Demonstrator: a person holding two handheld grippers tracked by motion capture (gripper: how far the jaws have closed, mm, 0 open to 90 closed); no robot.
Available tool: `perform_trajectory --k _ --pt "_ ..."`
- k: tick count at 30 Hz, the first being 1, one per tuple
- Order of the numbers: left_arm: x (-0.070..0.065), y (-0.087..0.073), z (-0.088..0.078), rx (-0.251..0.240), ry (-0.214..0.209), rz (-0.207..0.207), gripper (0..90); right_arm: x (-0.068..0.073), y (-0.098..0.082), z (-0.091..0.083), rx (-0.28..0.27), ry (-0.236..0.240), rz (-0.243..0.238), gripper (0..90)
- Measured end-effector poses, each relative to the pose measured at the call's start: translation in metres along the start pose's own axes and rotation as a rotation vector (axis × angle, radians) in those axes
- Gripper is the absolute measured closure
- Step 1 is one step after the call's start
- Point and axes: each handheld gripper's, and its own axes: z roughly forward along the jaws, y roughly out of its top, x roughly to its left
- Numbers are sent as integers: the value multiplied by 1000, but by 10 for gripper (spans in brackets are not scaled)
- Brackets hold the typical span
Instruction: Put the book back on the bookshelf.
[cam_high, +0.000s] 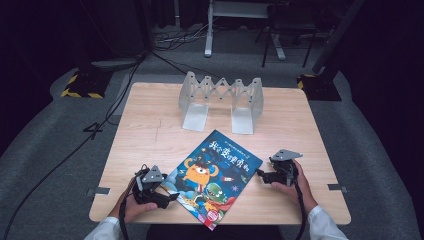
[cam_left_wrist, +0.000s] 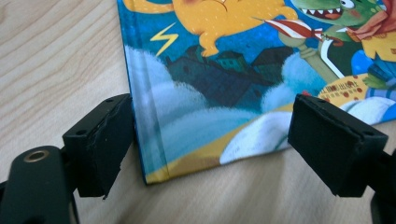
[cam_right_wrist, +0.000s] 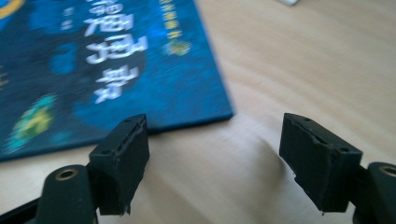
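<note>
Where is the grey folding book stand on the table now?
In the high view, the folding book stand stands upright near the table's far edge, about centred, just beyond the picture book that lies flat between the two grippers.

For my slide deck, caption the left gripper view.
Open left tongs straddle the spine corner of a children's picture book lying on a wooden table.

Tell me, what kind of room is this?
Probably a lab or studio set up for recording. A lone wooden table stands on grey carpet with dark surroundings, cables run across the floor, and a person holds two grippers, left and right, beside a book.
</note>
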Motion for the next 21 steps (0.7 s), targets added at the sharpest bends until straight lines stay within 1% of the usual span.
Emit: perform_trajectory --k 1,3,5,6,8,9,10,11,13,15,17,19,21 --pt "-2 -2 -1 10 12 17 155 4 -1 -2 11 24 -6 246" --pt "-9 -4 -1 35 56 77 148 19 -7 -8 7 79 -58 247" --pt "-11 -5 -2 30 61 66 145 31 -9 -11 8 132 -91 247" --pt "-12 -5 -2 30 61 68 147 36 -9 -11 9 142 -102 247" --pt "-12 -5 -2 34 61 69 152 42 -5 -9 13 133 -114 246" --pt "-13 -5 -2 35 63 70 153 43 -2 -6 13 130 -113 243" --pt "-14 -5 -3 39 60 70 153 43 0 -4 14 131 -109 219" --pt "-15 -6 -3 36 57 72 152 42 2 -1 23 128 -104 195" --pt "-19 -7 -3 35 44 85 156 37 5 3 27 129 -88 189" --pt "-25 -7 -3 36 45 84 158 33 9 8 25 110 -67 189" --pt "-29 -8 -2 35 45 82 155 32 14 11 30 89 -70 187" --pt "-33 -8 -2 36 45 82 154 30 18 14 37 75 -87 166" --pt "-35 -8 -2 37 38 88 157 28 21 17 43 68 -70 160"
